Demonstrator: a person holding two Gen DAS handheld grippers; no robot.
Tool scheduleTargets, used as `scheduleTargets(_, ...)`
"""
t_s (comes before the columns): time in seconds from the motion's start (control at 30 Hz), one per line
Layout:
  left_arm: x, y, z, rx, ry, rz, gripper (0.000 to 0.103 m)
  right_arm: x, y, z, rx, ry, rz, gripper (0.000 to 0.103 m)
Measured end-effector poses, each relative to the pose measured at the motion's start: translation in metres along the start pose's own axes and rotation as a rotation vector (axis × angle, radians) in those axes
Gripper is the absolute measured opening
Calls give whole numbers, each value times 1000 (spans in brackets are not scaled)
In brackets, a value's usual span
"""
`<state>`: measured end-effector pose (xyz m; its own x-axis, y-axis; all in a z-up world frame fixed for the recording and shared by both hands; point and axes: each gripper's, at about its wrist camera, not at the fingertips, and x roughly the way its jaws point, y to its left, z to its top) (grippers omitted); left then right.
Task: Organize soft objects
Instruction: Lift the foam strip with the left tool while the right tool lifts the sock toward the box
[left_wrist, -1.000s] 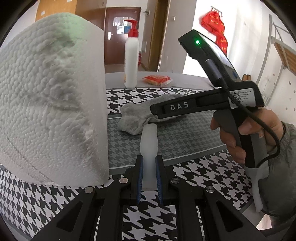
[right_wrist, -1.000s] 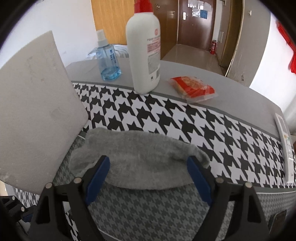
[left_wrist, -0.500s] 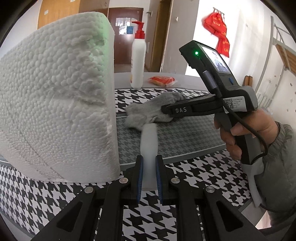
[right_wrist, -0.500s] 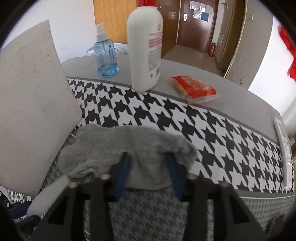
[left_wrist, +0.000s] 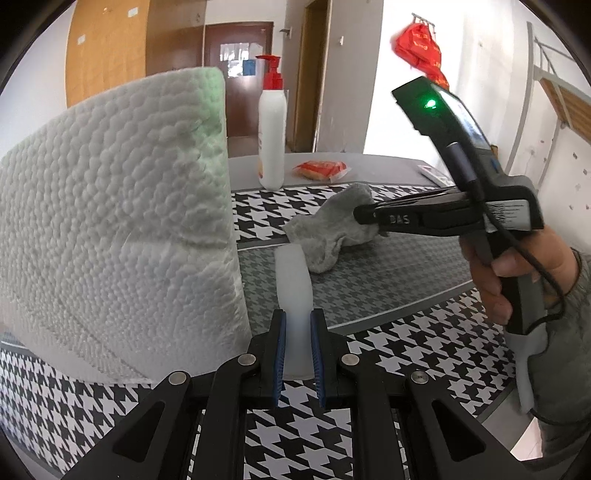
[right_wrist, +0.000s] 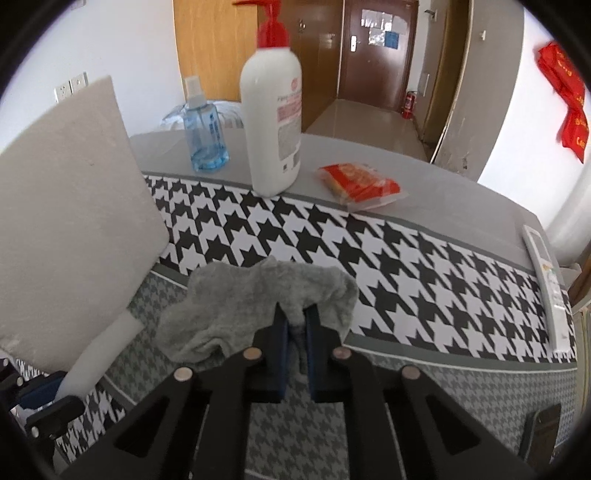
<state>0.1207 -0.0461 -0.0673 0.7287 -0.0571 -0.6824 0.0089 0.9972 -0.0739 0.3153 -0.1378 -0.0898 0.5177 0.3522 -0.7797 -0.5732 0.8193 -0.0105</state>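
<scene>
A grey fuzzy cloth (right_wrist: 258, 306) lies bunched on the houndstooth mat. My right gripper (right_wrist: 295, 314) has its jaws closing down on a fold of it, and the pads press on the fabric. The left wrist view shows that gripper (left_wrist: 360, 214) from the side, biting the cloth (left_wrist: 328, 229) and lifting its near end. My left gripper (left_wrist: 297, 325) is shut on the edge of a white foam sheet (left_wrist: 110, 221). The sheet curves up to the left and fills that side. It also stands at the left of the right wrist view (right_wrist: 66, 206).
A white pump bottle (right_wrist: 273, 122) with a red top, a blue spray bottle (right_wrist: 205, 136) and a red packet (right_wrist: 358, 184) stand along the far grey table edge. A white remote (right_wrist: 546, 284) lies at the right edge. A person's hand (left_wrist: 517, 266) grips the right tool.
The right jaws went from wide open around the flat cloth to shut on it, bunching and lifting it. The left gripper kept its hold on the foam sheet.
</scene>
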Motion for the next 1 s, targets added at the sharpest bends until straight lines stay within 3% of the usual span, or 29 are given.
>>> scheduleTargets(1.0, -42, -2, 7, 58, -74, -15, 15, -97, -11, -35, 129, -171, 28, 11)
